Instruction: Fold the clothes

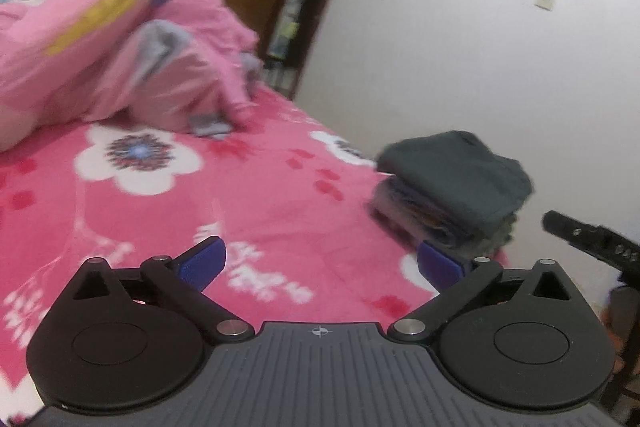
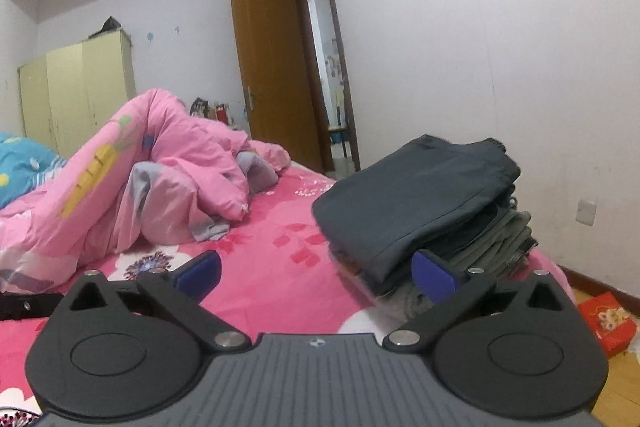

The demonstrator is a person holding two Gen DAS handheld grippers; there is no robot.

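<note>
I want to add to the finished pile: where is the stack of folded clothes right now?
The stack of folded clothes sits at the bed's right edge, near the white wall, right of the crumpled pink quilt, just ahead of the right tool.

Left claw [image 1: 320, 261], right claw [image 2: 316, 269]: black linkage arms, blue finger pads [image 1: 204, 261], silver pivot screws, ribbed grey housing with crosshair mark.

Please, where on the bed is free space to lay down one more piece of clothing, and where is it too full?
The free patch is the flowered bedsheet between the pink quilt and the stack of folded clothes. It is crowded by that quilt heap, and at the bed's edge near the wall, where the stack stands. Left gripper and right gripper are open, empty.
</note>
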